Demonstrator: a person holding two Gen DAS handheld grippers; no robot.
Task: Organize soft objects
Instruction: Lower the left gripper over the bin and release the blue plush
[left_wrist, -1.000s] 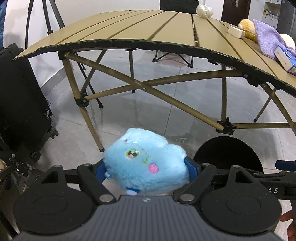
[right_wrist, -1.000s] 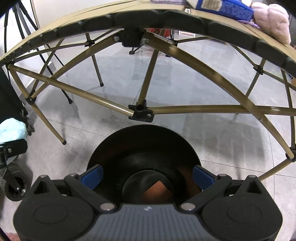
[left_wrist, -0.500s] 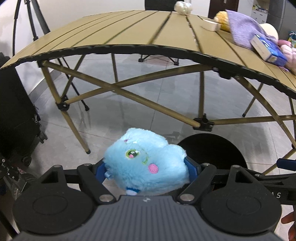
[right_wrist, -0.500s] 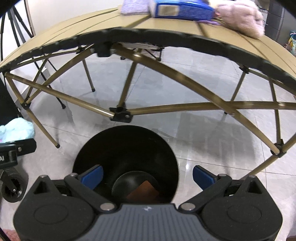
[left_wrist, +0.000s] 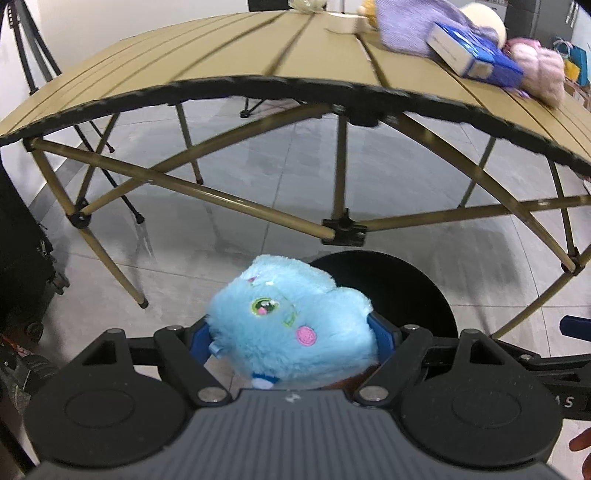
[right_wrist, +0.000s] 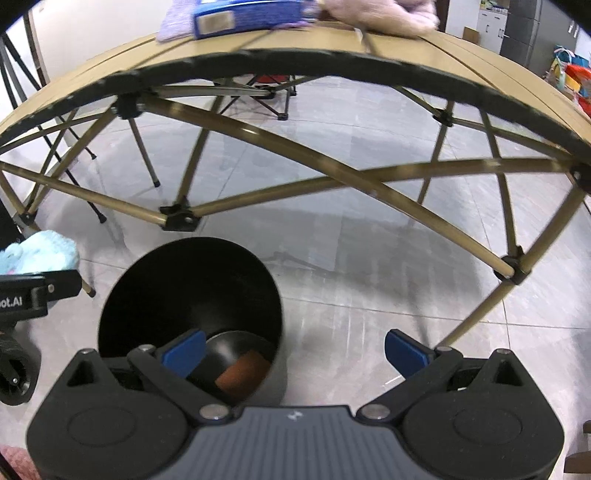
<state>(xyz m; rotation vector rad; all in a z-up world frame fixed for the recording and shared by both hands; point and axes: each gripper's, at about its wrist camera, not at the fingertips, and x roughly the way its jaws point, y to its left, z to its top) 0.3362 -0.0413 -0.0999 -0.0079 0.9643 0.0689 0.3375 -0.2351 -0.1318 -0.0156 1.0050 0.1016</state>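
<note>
My left gripper is shut on a fluffy light-blue plush toy with a green eye and a pink cheek. It hangs over the near left rim of a black round bin on the floor. In the right wrist view my right gripper stands open with nothing between its fingers, beside and just right of the black bin. The plush toy and the left gripper's body show at that view's left edge. Something brown lies at the bin's bottom.
A tan slatted folding table stands ahead above the bin, on crossed metal legs. On it lie a purple cloth, a blue box and a pink plush. A black suitcase stands at the left.
Both grippers have shifted to the right along the table's front. The left one has carried the blue plush closer to the bin, and the bin now lies left of the right gripper.
</note>
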